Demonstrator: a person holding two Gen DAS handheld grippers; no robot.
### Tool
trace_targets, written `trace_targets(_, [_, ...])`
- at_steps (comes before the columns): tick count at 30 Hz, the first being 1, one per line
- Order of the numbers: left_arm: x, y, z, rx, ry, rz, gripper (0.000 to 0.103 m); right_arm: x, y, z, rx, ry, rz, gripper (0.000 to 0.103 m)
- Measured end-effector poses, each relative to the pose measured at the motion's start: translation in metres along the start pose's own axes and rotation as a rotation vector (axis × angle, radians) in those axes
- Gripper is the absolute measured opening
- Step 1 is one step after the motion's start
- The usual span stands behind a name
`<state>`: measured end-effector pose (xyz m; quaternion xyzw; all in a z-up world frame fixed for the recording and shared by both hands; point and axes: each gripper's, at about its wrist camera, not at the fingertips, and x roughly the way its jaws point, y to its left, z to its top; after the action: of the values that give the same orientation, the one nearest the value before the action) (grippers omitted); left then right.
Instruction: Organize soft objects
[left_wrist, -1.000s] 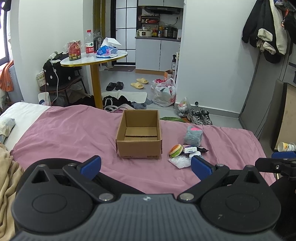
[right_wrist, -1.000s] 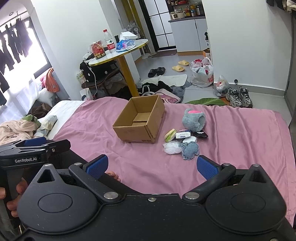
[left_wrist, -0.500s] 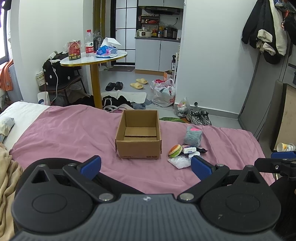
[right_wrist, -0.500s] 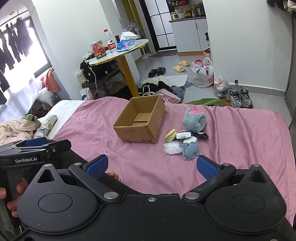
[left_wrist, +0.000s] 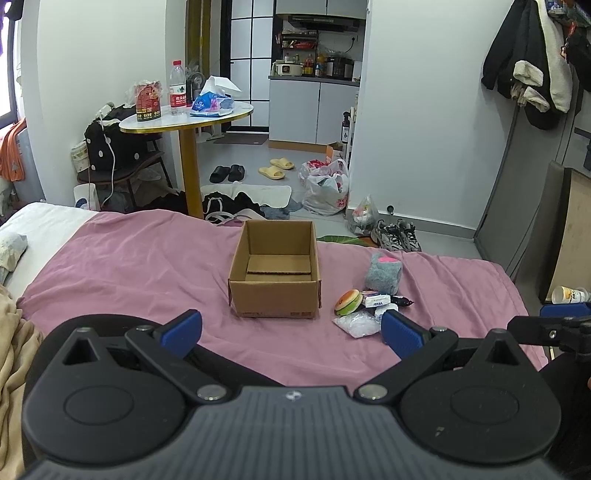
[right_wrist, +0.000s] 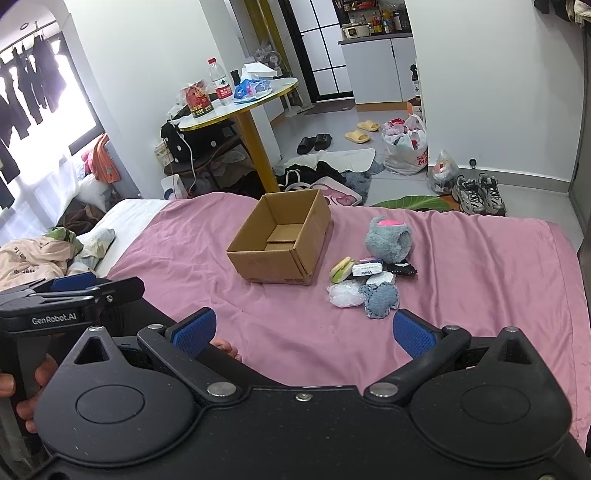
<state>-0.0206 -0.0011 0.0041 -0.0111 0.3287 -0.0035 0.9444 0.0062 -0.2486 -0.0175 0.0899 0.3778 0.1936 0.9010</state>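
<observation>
Both grippers, left gripper and right gripper, hover with jaws wide and empty short of the empty cardboard box, so sorting looks unstarted, and next comes reaching the soft objects just right of it on the bed.

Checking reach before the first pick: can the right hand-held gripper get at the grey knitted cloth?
Probably yes: the right hand-held gripper is open, and only bare bedspread lies before the grey knitted cloth.
</observation>
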Motion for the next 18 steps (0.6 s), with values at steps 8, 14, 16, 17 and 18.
trace_targets(8, [0.007, 0.001, 0.000, -0.014, -0.004, -0.014, 0.102, 0.001, 0.001, 0.000, 0.003, 0.003, -0.005, 0.103])
trace_targets(14, [0.017, 0.002, 0.002, -0.035, 0.003, -0.014, 0.102, 0.008, -0.006, 0.004, 0.018, 0.016, -0.014, 0.103])
trace_targets(16, [0.022, 0.001, 0.002, -0.034, 0.007, -0.020, 0.102, 0.011, -0.010, 0.004, 0.034, 0.020, -0.016, 0.103])
trace_targets(17, [0.025, 0.000, 0.001, -0.033, 0.010, -0.023, 0.102, 0.014, -0.014, 0.004, 0.042, 0.023, -0.018, 0.103])
trace_targets(18, [0.029, 0.000, 0.002, -0.031, 0.014, -0.024, 0.102, 0.015, -0.017, 0.004, 0.049, 0.025, -0.021, 0.103])
